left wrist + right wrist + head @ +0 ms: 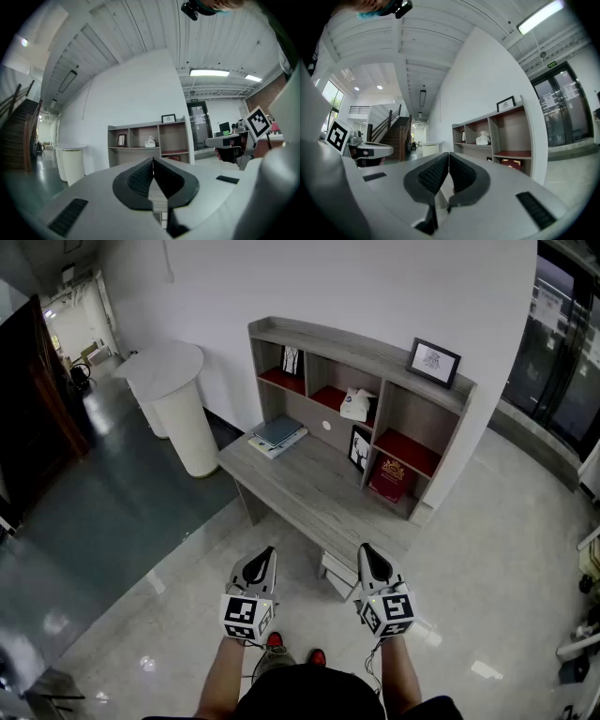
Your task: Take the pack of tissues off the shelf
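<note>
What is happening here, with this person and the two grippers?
A person stands in front of a desk with a shelf on it and holds a gripper in each hand. The left gripper and the right gripper are both shut and empty, held level, short of the desk. The tissues sit in a middle compartment of the shelf, not yet touched.

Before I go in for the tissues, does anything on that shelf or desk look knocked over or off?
Nothing stands out. The pack of tissues sits upright in a middle compartment of the shelf, the framed picture stands on top, and the books lie stacked on the desk. No spill or damage shows.
</note>
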Available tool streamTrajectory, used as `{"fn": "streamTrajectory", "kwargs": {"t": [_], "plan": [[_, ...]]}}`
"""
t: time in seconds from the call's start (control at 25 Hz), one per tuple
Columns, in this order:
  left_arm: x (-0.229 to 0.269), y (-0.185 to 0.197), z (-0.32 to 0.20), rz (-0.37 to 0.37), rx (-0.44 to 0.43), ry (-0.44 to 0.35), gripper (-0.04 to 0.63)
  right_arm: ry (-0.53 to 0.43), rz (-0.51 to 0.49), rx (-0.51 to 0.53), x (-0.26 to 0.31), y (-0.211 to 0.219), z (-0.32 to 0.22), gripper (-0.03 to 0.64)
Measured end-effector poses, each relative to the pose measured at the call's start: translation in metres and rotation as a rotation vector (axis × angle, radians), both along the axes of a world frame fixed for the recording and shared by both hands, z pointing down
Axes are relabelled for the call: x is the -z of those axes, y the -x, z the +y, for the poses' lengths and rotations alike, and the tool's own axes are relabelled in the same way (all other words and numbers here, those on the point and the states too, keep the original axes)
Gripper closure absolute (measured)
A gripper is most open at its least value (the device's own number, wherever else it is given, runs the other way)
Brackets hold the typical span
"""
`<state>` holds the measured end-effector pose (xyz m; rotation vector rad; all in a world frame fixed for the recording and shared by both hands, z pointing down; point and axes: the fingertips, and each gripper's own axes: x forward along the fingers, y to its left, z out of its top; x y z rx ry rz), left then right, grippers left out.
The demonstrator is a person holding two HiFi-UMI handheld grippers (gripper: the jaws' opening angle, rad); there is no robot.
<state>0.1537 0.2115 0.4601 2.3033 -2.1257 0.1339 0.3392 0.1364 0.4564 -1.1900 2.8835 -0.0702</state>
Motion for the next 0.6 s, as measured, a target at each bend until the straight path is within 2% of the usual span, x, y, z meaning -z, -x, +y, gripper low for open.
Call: {"fn": "streamTrajectory", "kwargs": {"t": [0.6], "plan": [[-0.0041,0.0038,0.0028,0.004,0.008,0.010,0.588,0.014,-0.021,-0.012,-0.0045,0.0021,0.0009,0.586]]}}
